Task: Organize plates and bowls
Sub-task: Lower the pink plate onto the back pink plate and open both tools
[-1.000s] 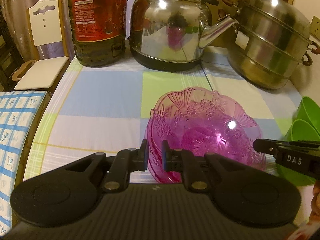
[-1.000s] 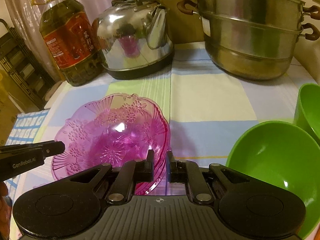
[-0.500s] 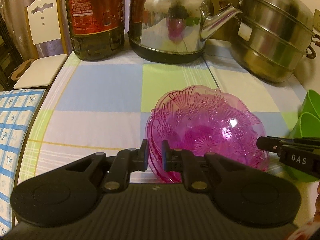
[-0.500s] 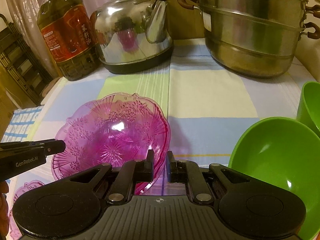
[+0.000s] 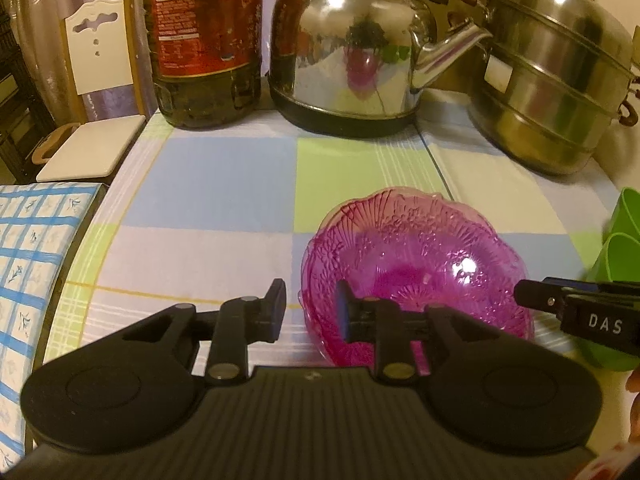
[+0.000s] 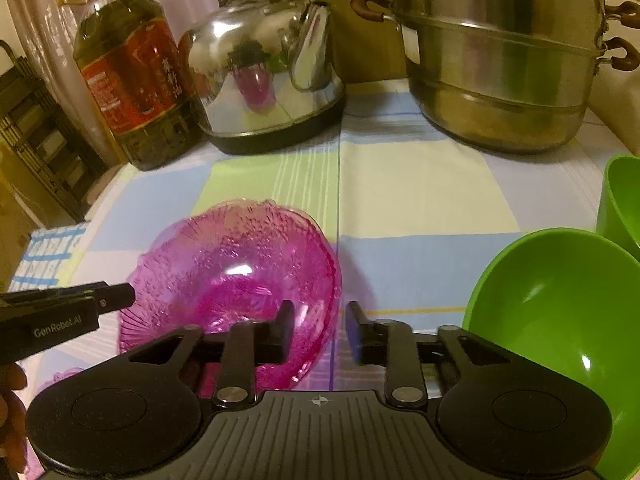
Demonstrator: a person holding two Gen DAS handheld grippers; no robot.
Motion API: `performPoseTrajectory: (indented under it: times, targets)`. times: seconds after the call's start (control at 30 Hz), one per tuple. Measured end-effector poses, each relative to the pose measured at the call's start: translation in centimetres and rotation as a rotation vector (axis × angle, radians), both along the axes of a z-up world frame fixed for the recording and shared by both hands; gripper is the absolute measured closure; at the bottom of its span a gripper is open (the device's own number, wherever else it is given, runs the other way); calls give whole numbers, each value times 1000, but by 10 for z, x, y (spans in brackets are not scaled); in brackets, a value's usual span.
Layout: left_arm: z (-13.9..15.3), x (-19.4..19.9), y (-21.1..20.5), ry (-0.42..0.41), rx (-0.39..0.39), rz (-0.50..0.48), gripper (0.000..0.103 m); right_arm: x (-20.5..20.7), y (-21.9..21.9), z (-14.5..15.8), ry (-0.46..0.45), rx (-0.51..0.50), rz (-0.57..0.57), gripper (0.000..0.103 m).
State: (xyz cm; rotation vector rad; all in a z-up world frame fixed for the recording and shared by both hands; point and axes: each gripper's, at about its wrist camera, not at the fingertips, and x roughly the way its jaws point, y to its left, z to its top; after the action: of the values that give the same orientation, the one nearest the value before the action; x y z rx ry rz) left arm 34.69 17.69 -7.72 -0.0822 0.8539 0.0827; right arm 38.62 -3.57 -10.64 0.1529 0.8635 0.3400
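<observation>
Pink patterned glass bowl (image 5: pixel 416 276) resting on a checked tablecloth (image 5: pixel 208 196), near the front edge. Left gripper (image 5: pixel 311 308) spread wide and released, its right finger inside the bowl's near-left rim, its left finger outside on the cloth; rim between the two but not pinched. Right gripper (image 6: pixel 318 330) likewise parted and gripping nothing, straddling the bowl's near-right rim, left finger over the pink glass, right finger over the cloth. Tip of each tool visible in the other's view, at opposite sides of the bowl. Green plastic bowl (image 6: pixel 560 320) just right of the right gripper, near edge, with a second green bowl (image 6: pixel 622 204) behind it at the right margin; whether the two touch cannot be told. Along the far side, left to right: large oil bottle (image 6: pixel 128 80) with a red label, steel kettle (image 6: pixel 260 80) reflecting the pink bowl, and a stacked steel steamer pot (image 6: pixel 496 64). Scrap of another pink glass piece (image 6: pixel 60 376) low at the left in the right wrist view, mostly hidden. White chair (image 5: pixel 96 92) beyond the table's left end.
</observation>
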Motion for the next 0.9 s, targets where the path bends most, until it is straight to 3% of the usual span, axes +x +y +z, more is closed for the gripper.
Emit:
performPoseTrajectory:
  times: [0.37,0.9]
  targets:
    - [31,-40,-4,-45,-38,27,79,-28,-5,27,-19,11,-2,65]
    - [71,-157,-24,-46,-68,34,78,-144,-13,62,-18,-20,29,64]
